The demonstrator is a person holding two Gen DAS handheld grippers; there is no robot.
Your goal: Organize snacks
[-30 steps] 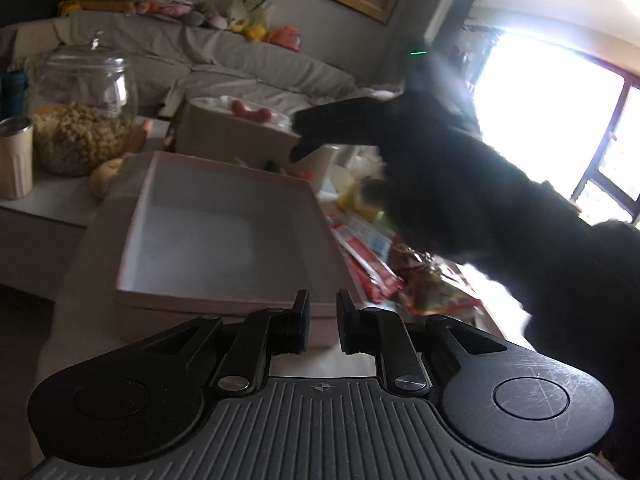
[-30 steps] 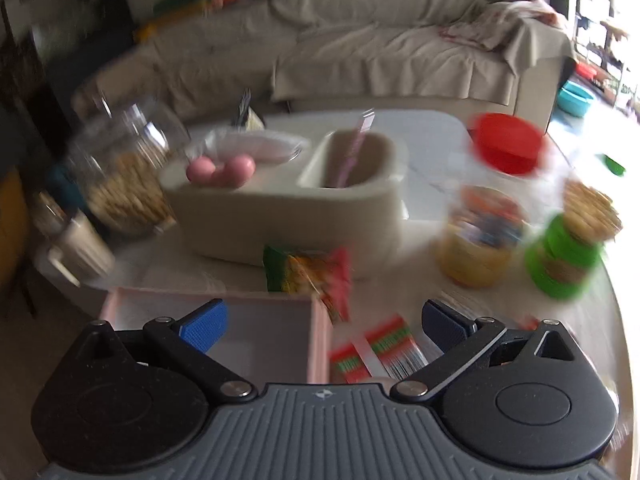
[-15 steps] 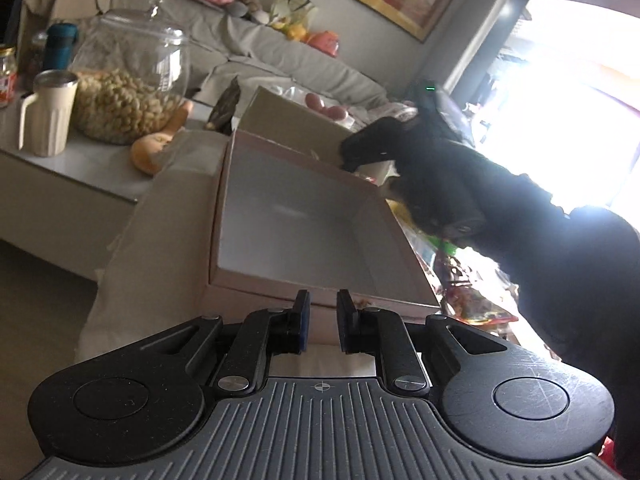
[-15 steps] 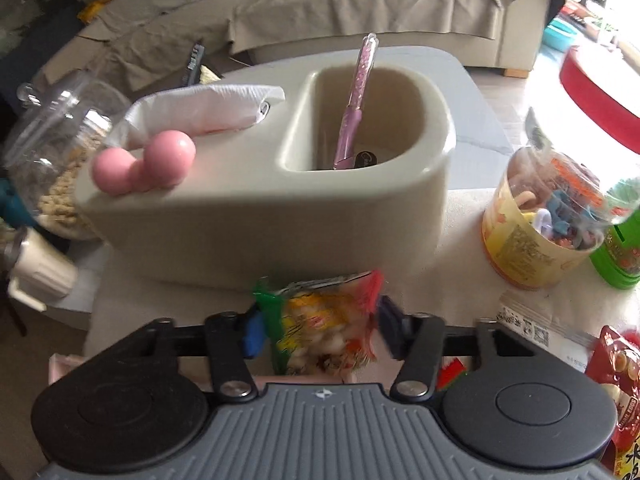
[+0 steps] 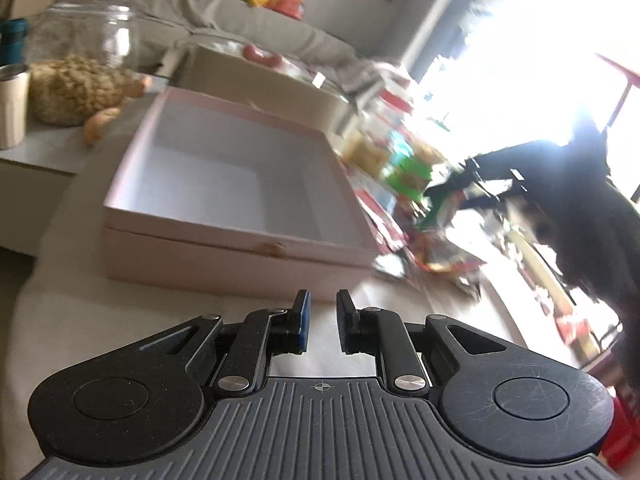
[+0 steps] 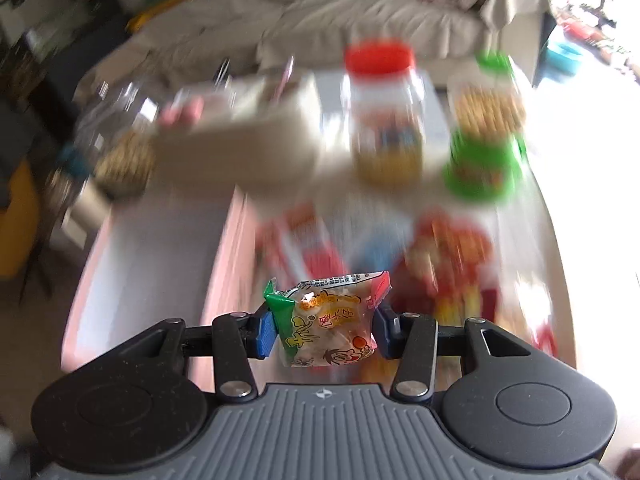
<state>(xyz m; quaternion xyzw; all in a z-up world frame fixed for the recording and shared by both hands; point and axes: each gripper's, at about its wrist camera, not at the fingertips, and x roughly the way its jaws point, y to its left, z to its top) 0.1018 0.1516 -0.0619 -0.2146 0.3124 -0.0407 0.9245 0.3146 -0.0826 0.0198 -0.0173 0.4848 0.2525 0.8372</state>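
Note:
My right gripper (image 6: 325, 330) is shut on a small snack packet (image 6: 328, 320) with green and red ends, held above the table just right of the open pink box (image 6: 132, 280). The box's inside is bare in both views (image 5: 232, 176). My left gripper (image 5: 322, 322) is nearly closed and holds nothing, low over the tablecloth in front of the box's near wall. Loose red and orange snack packets (image 6: 448, 264) lie right of the box. The right gripper (image 5: 460, 196) shows as a dark shape in the left wrist view, over the snack pile.
A beige organizer (image 6: 248, 140), a red-lidded jar (image 6: 384, 120) and a green-based jar (image 6: 484, 136) stand behind the snacks. A glass jar of nuts (image 5: 76, 68) and a cup (image 5: 12, 108) stand at the left. A sofa lies beyond.
My right gripper closed on the packet by the organizer, lifted it and pulled back toward the box's right side. My left gripper drew back from the box.

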